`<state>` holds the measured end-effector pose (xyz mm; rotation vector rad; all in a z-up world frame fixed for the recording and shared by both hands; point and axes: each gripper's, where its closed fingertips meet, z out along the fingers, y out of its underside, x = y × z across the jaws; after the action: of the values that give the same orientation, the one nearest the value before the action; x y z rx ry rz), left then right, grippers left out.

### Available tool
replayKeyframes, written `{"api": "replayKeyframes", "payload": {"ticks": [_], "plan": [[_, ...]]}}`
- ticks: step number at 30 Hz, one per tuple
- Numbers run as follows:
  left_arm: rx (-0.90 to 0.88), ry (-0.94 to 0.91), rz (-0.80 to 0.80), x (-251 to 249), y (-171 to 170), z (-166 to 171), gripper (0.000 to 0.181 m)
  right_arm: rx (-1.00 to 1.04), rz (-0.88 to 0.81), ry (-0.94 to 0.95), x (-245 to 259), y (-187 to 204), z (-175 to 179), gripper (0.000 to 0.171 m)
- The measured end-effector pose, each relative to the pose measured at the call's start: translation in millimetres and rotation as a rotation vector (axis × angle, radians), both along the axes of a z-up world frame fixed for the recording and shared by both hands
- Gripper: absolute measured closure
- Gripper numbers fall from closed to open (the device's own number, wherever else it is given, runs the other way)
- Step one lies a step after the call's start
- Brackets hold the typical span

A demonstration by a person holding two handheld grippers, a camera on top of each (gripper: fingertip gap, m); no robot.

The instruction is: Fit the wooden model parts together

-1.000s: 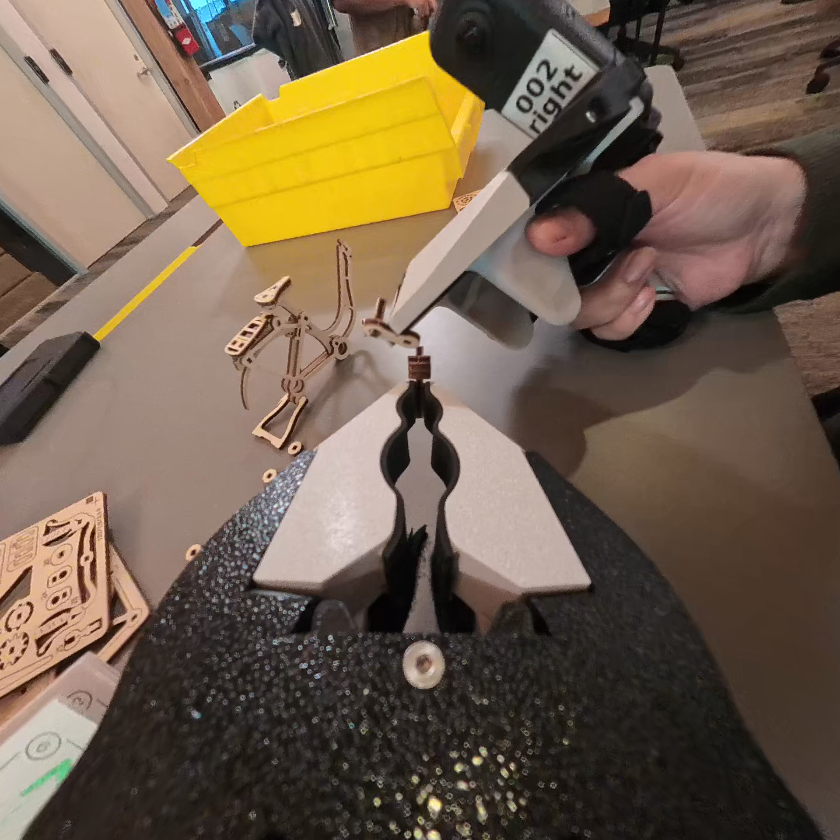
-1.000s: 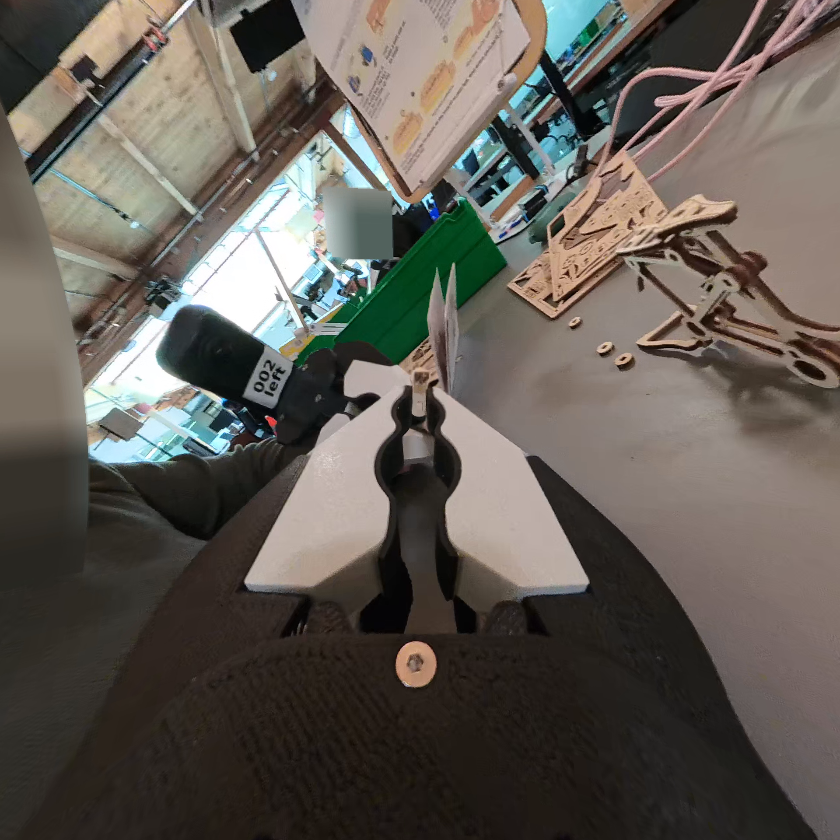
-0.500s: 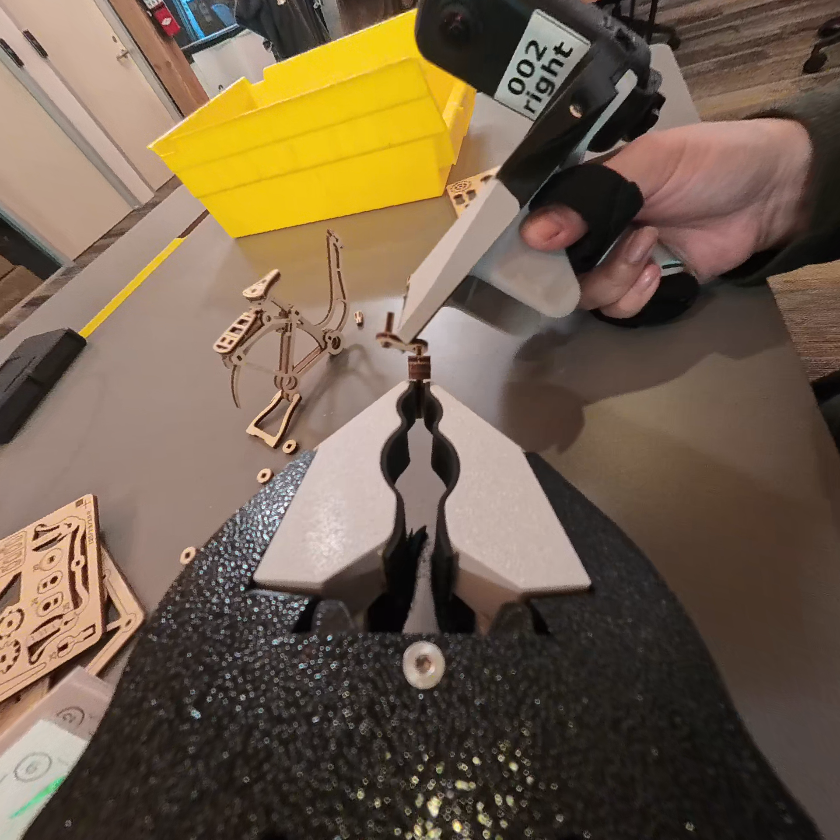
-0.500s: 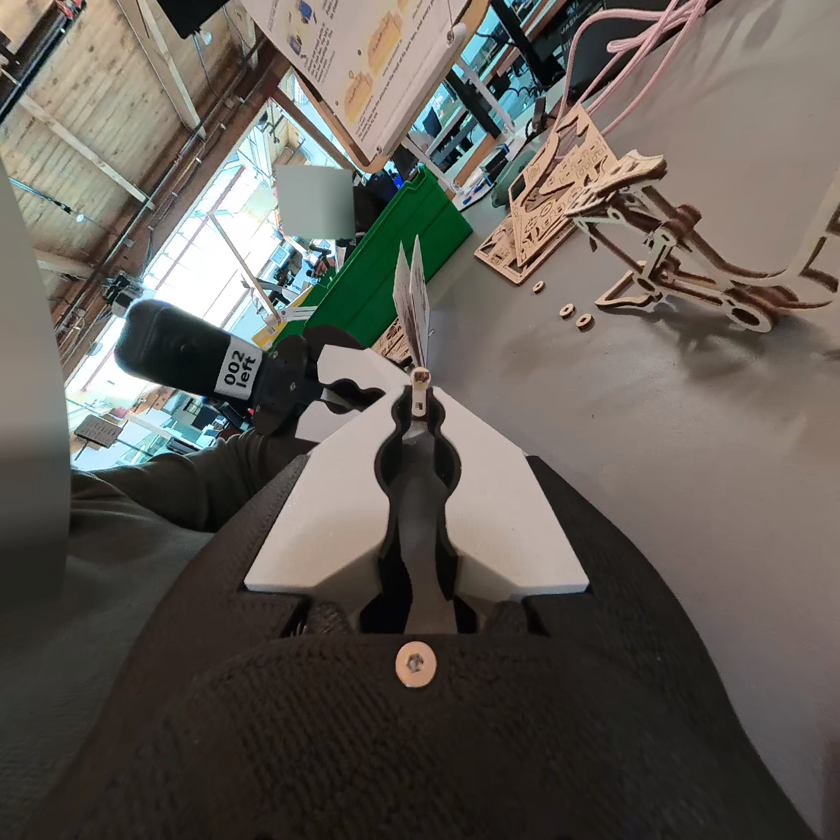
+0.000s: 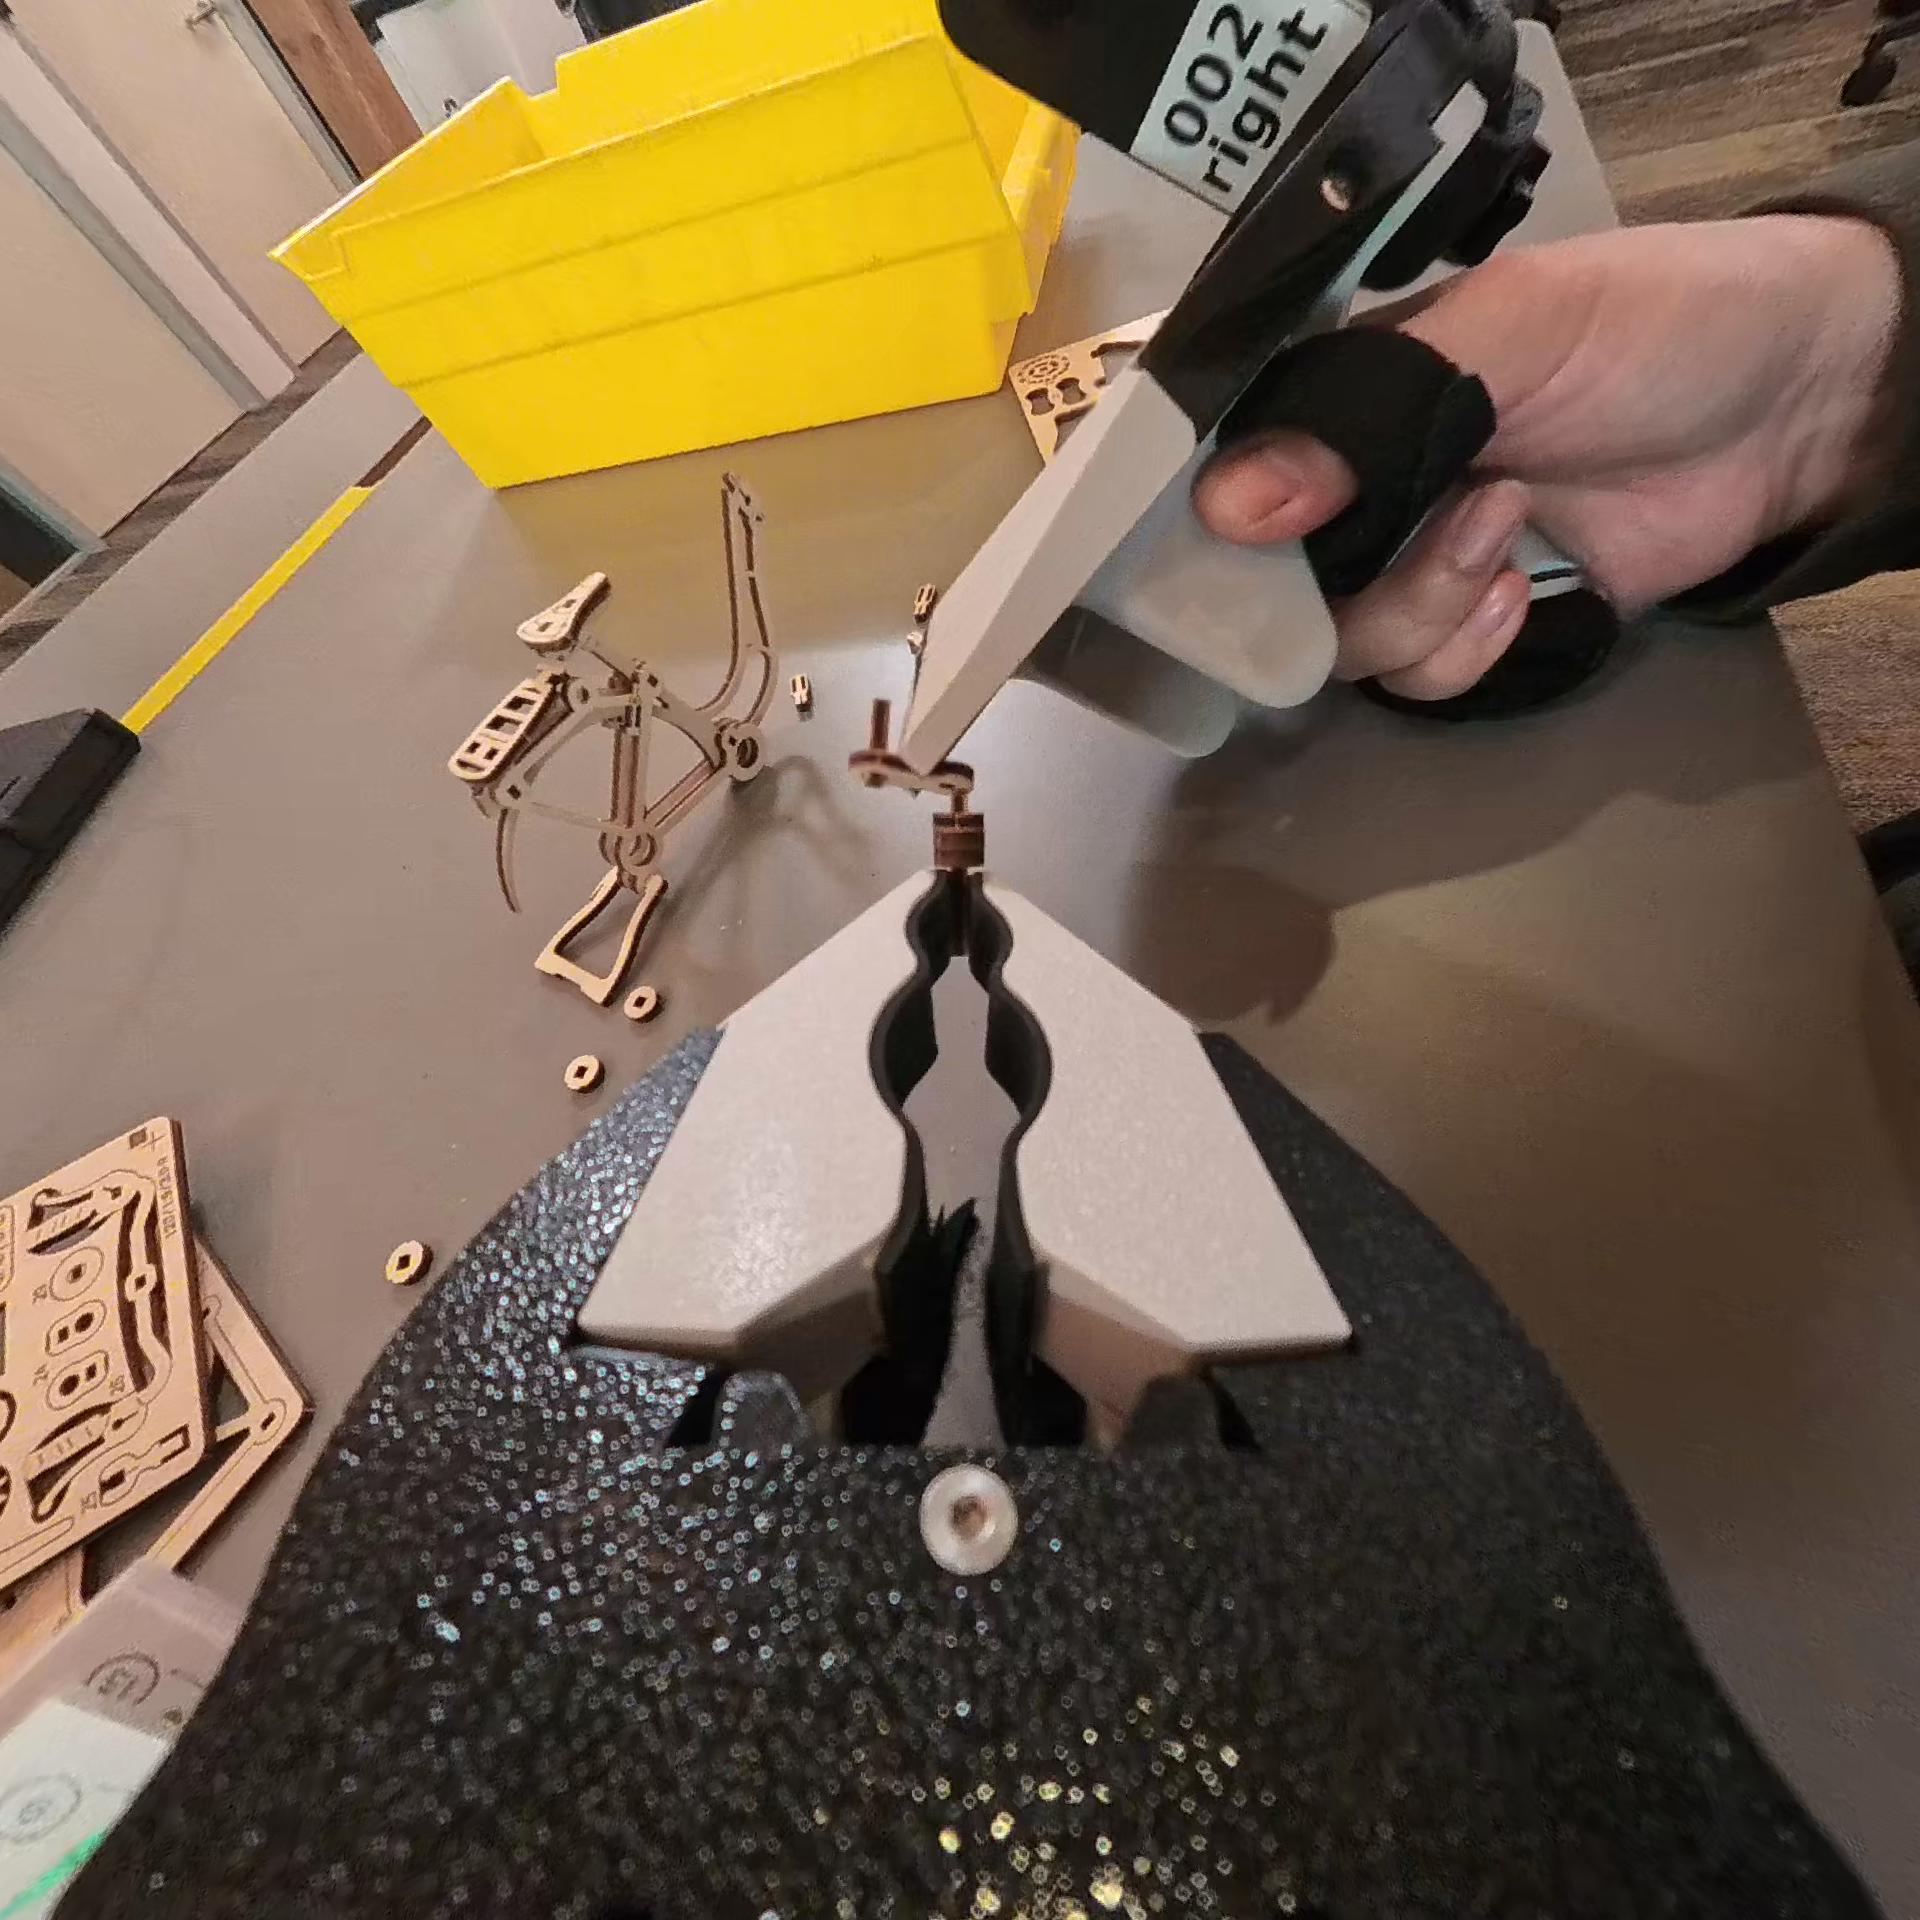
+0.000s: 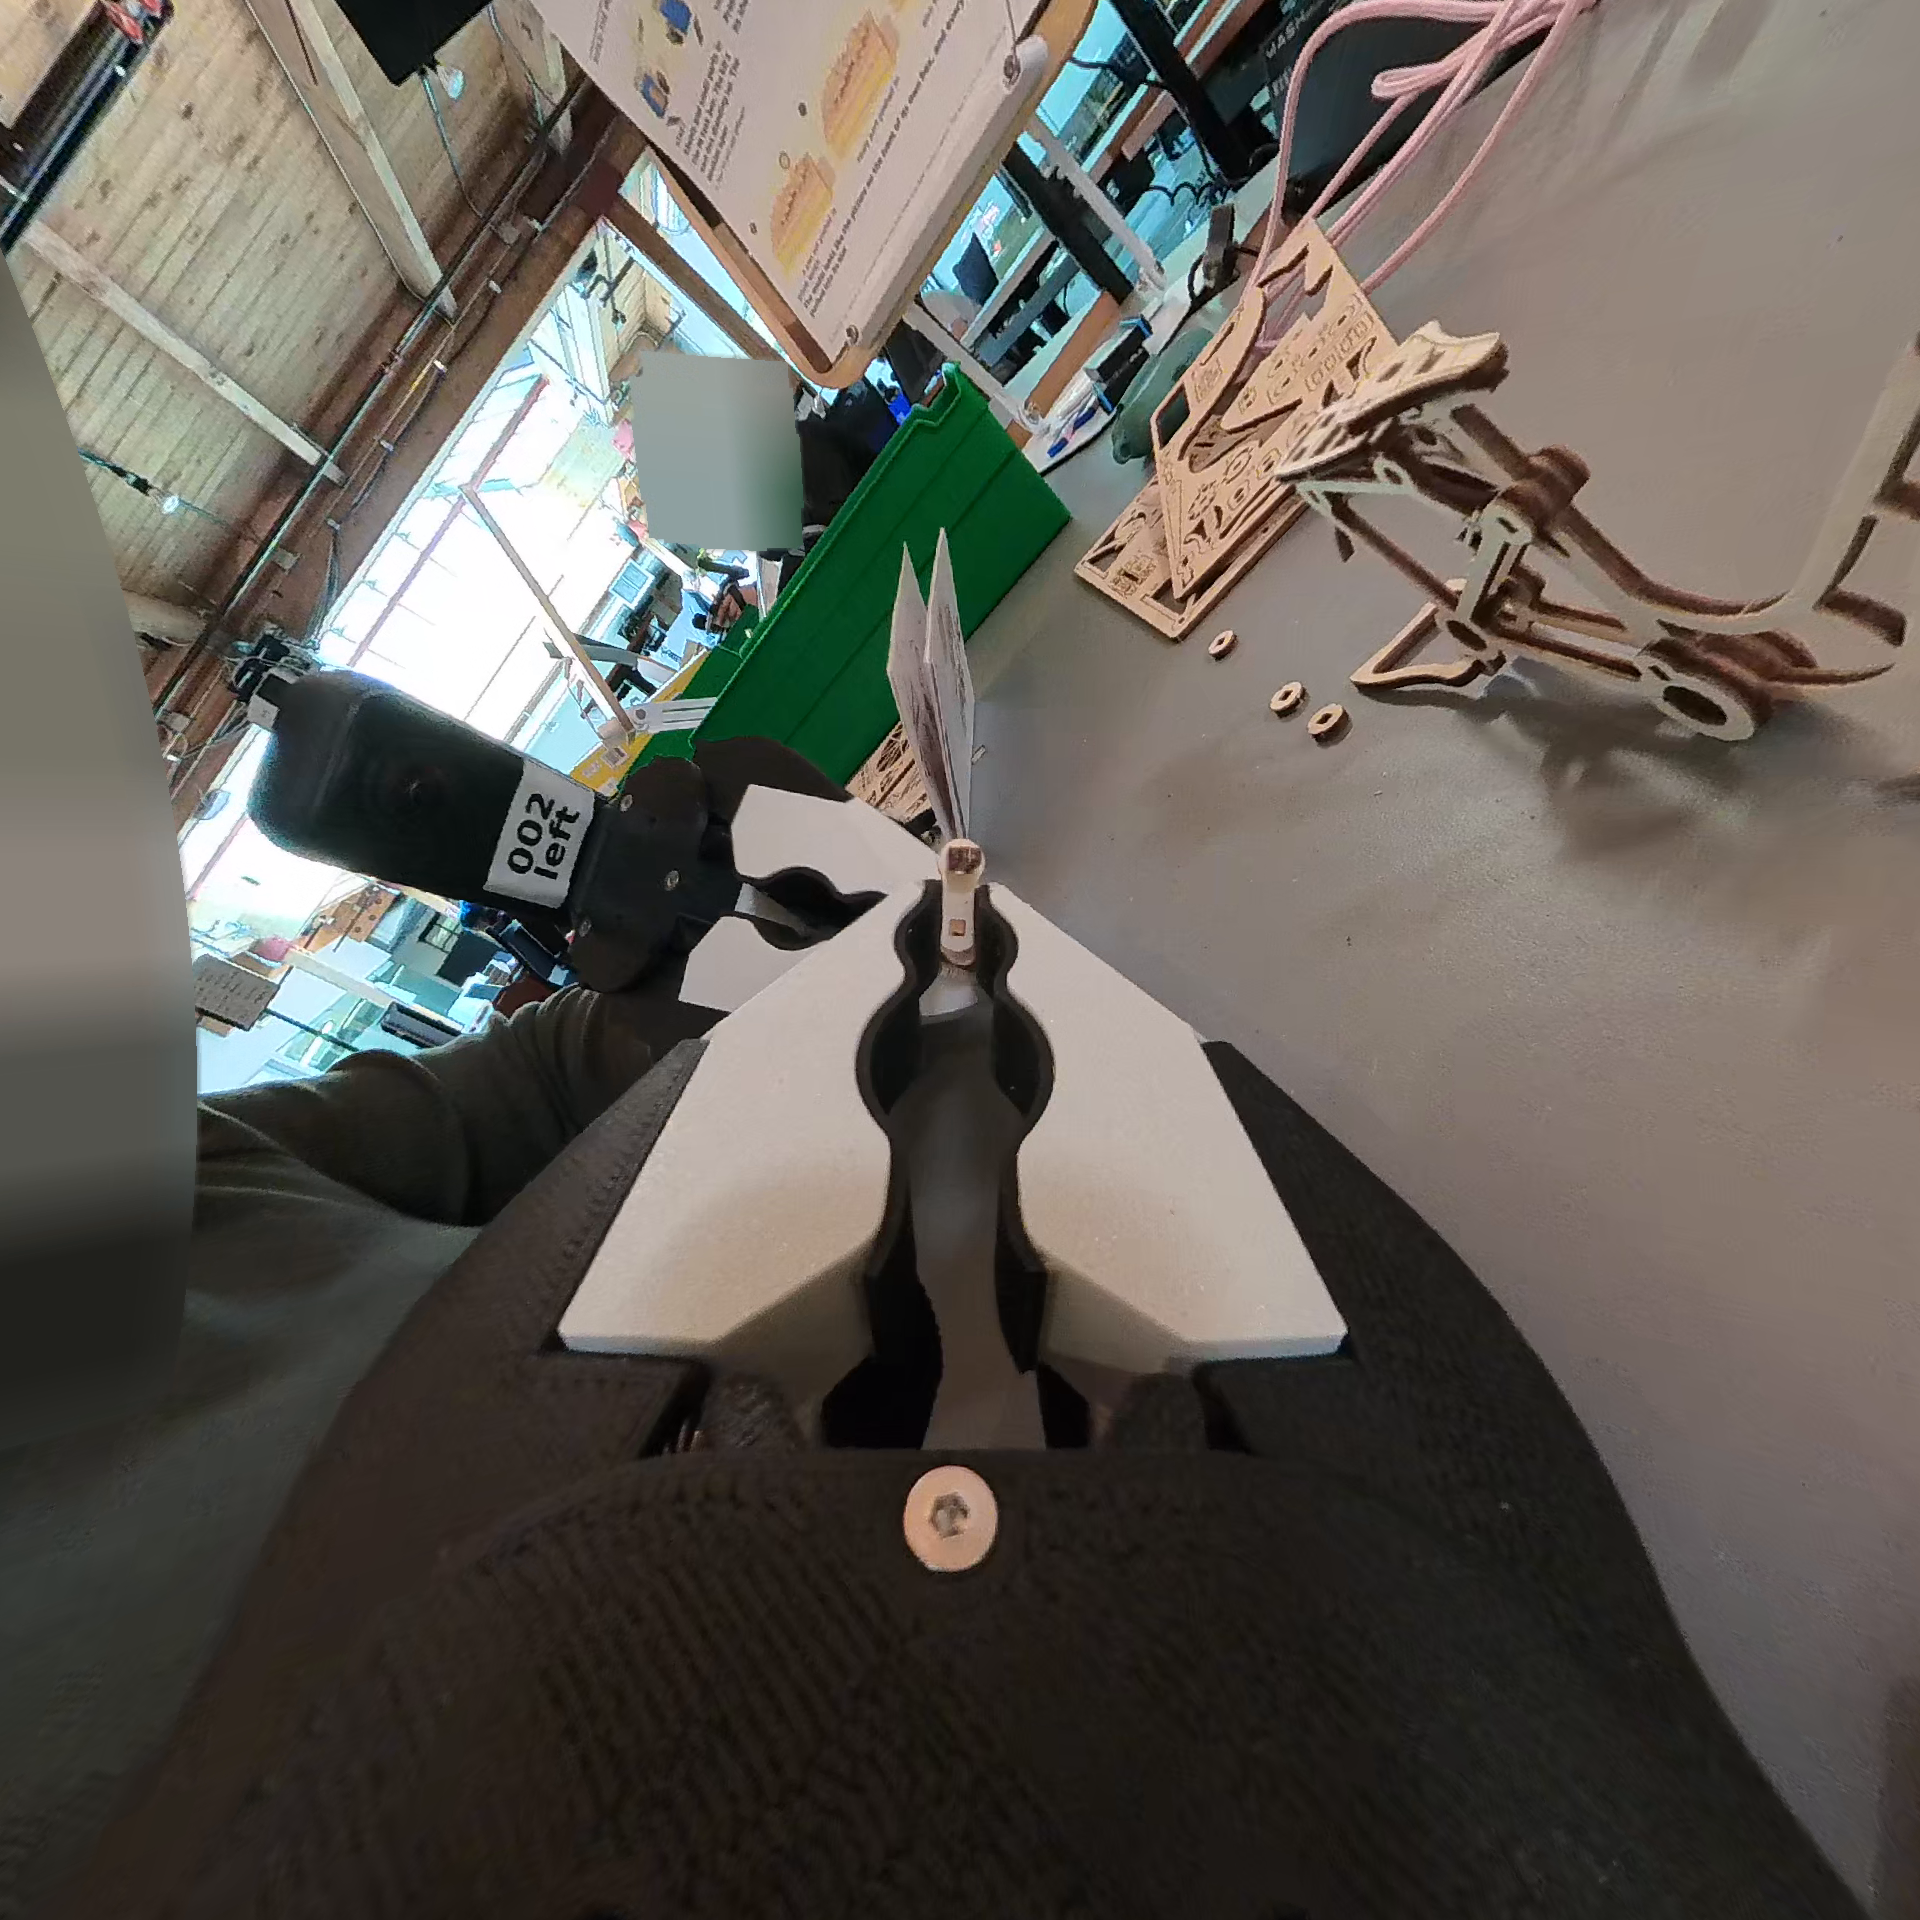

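In the left wrist view my left gripper (image 5: 956,883) is shut on a small wooden pin (image 5: 958,840) with dark stacked rings, held upright above the grey table (image 5: 1455,1039). My right gripper (image 5: 920,732) comes down from the upper right, shut on a small wooden crank piece (image 5: 902,764). One end of the crank sits on the pin's top. In the right wrist view the right gripper (image 6: 958,904) pinches the pale crank piece (image 6: 958,881), with the left gripper's fingers (image 6: 810,831) just behind it. The partly built wooden bicycle frame (image 5: 613,748) stands to the left and also shows in the right wrist view (image 6: 1507,582).
A yellow bin (image 5: 707,260) stands at the back. Cut-out wooden sheets (image 5: 83,1320) lie at the near left, with loose washers (image 5: 584,1070) beside them. A black block (image 5: 52,769) is at the left edge. A green bin (image 6: 894,582), a folded booklet (image 6: 930,665) and pink cables (image 6: 1403,135) show in the right wrist view. Left and right tips are no more than a few centimetres apart. Both grippers' tips are roughly 40 centimetres from the black block (image 5: 52,769).
My right gripper has brought the crank piece down and right, from beside the pin to resting on its top. Both grippers stay shut on their parts.
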<state>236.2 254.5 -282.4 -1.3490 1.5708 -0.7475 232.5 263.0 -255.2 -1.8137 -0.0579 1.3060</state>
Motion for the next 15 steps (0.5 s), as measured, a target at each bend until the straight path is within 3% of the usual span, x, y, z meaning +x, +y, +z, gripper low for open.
{"api": "replayKeyframes", "payload": {"ticks": [15], "plan": [[-0.008, 0.02, 0.014, 0.5, 2.5, -2.8, 0.181, 0.015, -0.035, -0.072, 0.1, 1.0, -3.9, 0.167]]}}
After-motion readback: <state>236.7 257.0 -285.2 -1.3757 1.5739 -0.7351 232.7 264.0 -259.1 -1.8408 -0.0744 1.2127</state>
